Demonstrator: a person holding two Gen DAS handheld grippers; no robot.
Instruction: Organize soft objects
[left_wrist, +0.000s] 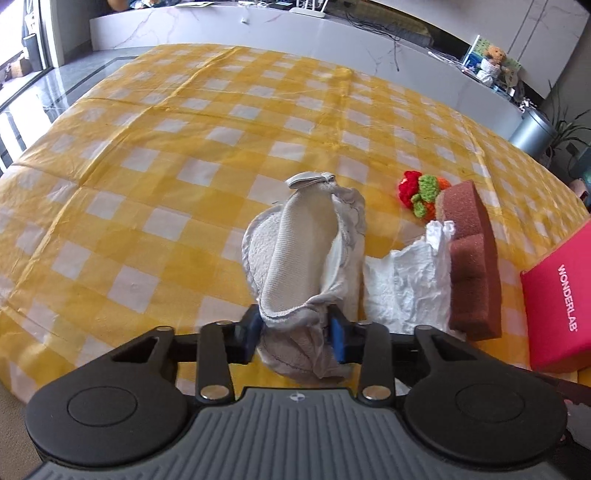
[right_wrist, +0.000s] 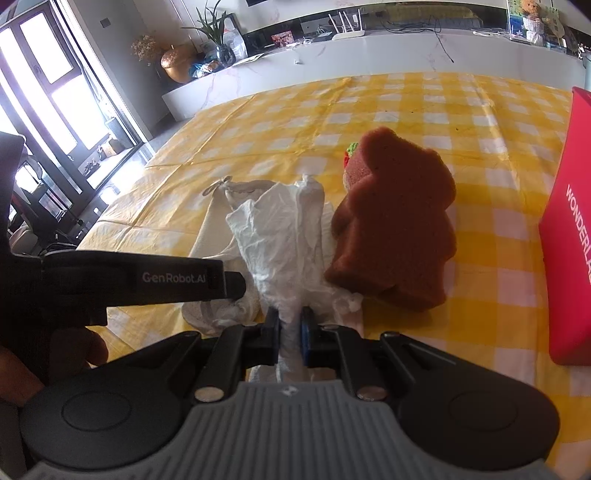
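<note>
Left wrist: left claw (left_wrist: 295, 332) pinches grey-white towel mitt (left_wrist: 295, 236) on yellow-checked worktop (left_wrist: 166, 147), brown sponge (left_wrist: 469, 254) just beside | Right wrist: right claw (right_wrist: 290, 336) pinches white tissue (right_wrist: 280, 229), sponge touching, red box (right_wrist: 569, 229) at right edge.

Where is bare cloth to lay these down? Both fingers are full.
Free: the checked tablecloth left of and beyond the towel. Crowded: to the right, the tissue, brown sponge, knitted toy and pink box sit close together.
</note>
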